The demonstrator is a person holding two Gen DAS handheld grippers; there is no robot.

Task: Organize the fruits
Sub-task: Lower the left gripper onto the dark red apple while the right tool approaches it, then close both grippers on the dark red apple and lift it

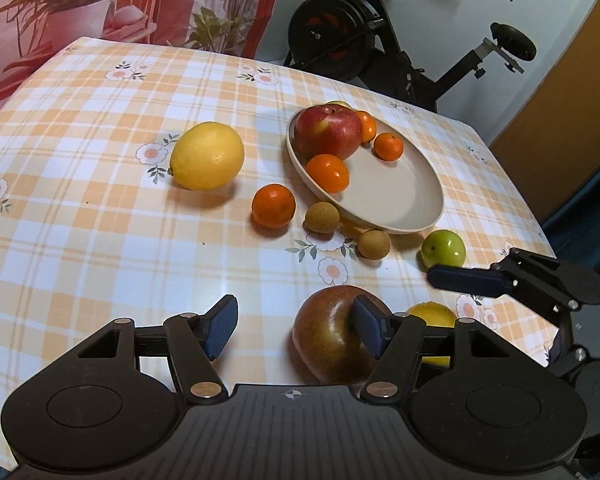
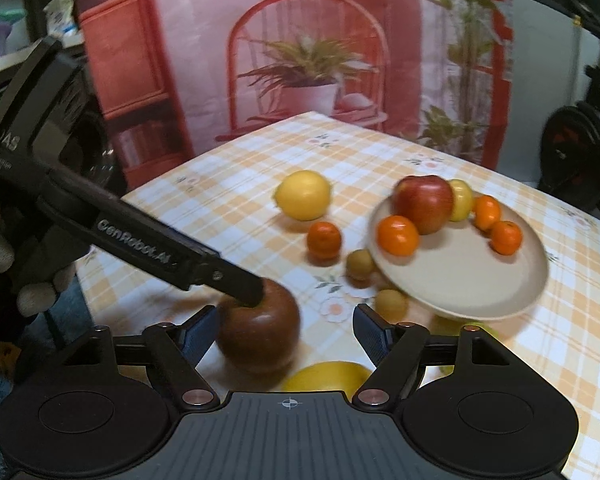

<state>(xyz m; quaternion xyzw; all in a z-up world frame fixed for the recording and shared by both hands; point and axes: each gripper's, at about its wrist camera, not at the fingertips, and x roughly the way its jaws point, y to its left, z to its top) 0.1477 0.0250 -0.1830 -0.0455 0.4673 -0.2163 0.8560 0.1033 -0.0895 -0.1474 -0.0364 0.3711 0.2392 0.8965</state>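
Observation:
A dark red apple [image 1: 324, 344] [image 2: 260, 336] lies near the table's front edge. My left gripper [image 1: 294, 328] is open, and its right finger rests over the apple's top hollow. My right gripper [image 2: 286, 336] is open too; the apple sits between its jaws by the left pad, the right pad apart from it. A beige plate [image 1: 400, 200] [image 2: 460, 284] holds a red apple [image 1: 328, 132], three mandarins and a yellow fruit. Loose on the cloth are a big lemon [image 1: 207, 156], a mandarin [image 1: 273, 205], two small brown fruits [image 1: 321, 218], a green apple [image 1: 444, 248] and a second lemon [image 1: 432, 316].
The checked tablecloth [image 1: 80, 220] covers the table, whose right edge runs close to the green apple. An exercise bike [image 1: 380, 40] stands behind the table and a printed curtain [image 2: 300, 60] hangs at the back. A gloved hand [image 2: 4, 248] holds the left gripper.

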